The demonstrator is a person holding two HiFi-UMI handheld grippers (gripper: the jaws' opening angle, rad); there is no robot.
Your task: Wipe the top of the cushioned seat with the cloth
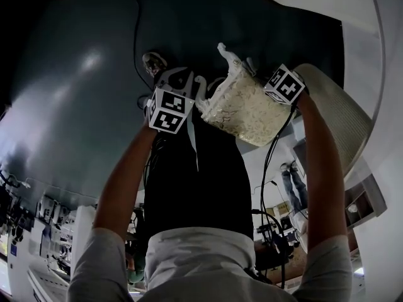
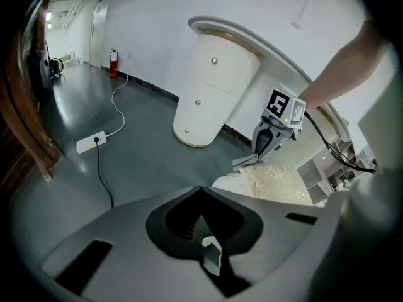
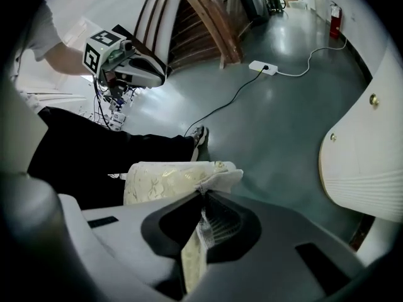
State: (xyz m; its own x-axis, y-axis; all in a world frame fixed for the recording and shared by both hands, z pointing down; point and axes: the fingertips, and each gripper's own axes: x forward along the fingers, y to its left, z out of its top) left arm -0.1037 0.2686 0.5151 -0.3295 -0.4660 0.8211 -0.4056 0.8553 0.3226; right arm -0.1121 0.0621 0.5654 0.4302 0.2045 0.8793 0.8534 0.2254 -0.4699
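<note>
A cream patterned cushion [image 1: 242, 109] hangs in the air in front of me, above the grey floor. My right gripper [image 1: 250, 69] is shut on the cushion's edge, and in the right gripper view the fabric [image 3: 200, 231] runs between its jaws. My left gripper [image 1: 189, 83] is to the cushion's left, shut. A thin white strip [image 2: 212, 249] sits between its jaws and hangs down as a pale strip [image 1: 192, 142] in the head view. From the left gripper view I see the cushion [image 2: 277, 184] and the right gripper [image 2: 252, 162] on it. No separate cloth shows.
A white power strip [image 2: 91, 142] with its cable lies on the floor. A rounded white cabinet [image 2: 211, 87] stands against the wall, a red fire extinguisher [image 2: 113, 63] farther back. A wooden frame [image 3: 201, 17] stands on the other side. My dark trouser legs and a shoe [image 3: 198, 137] are below.
</note>
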